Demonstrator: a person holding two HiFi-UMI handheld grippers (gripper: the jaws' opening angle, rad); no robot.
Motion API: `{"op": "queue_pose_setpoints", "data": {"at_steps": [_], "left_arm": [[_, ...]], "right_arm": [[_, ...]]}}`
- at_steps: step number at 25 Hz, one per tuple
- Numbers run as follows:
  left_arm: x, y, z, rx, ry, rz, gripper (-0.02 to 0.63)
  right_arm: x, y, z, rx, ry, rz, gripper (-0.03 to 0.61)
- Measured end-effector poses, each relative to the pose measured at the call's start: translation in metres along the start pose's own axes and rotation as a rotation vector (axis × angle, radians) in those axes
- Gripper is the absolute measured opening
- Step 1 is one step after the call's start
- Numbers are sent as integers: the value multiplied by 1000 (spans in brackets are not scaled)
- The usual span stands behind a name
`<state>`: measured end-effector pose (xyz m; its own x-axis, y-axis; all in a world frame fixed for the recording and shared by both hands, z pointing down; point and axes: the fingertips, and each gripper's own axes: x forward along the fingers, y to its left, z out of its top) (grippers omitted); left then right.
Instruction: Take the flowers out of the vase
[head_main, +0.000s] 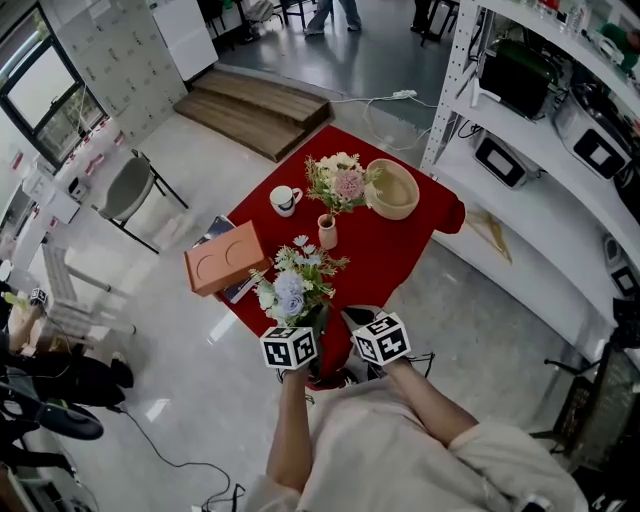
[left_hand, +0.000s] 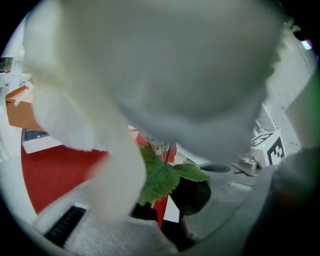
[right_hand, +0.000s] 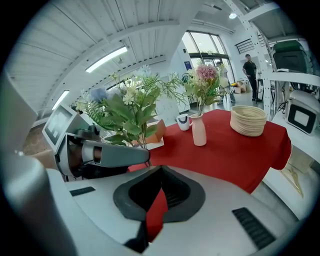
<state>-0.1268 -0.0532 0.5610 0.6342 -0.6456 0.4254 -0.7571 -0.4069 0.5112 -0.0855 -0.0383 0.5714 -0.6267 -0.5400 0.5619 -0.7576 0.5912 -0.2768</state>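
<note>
My left gripper (head_main: 316, 320) is shut on the stems of a bouquet of blue and white flowers (head_main: 290, 285), held over the near edge of the red table (head_main: 400, 250). In the left gripper view pale blooms fill the frame and green leaves (left_hand: 160, 180) sit between the jaws. The right gripper view shows the bouquet (right_hand: 127, 107) upright in the left gripper (right_hand: 142, 154). Farther back stands a pink vase (head_main: 327, 232) (right_hand: 199, 129) with pink and white flowers (head_main: 340, 182) in it. Beside the left one, my right gripper (head_main: 352, 320) (right_hand: 159, 172) is shut on nothing.
A white cup (head_main: 285, 200), a woven bowl (head_main: 392, 188) and an orange box (head_main: 225, 257) lying on a book are on the table. Metal shelves (head_main: 530, 120) with appliances stand at the right. A grey chair (head_main: 125, 190) is at the left.
</note>
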Motion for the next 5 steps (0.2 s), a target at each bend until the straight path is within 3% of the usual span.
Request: {"op": "queue_pose_setpoints", "data": {"at_steps": [5], "left_arm": [[0,1,2,9,1,-11,44]], "right_arm": [[3,2,-1,5,-7,-2,6]]}}
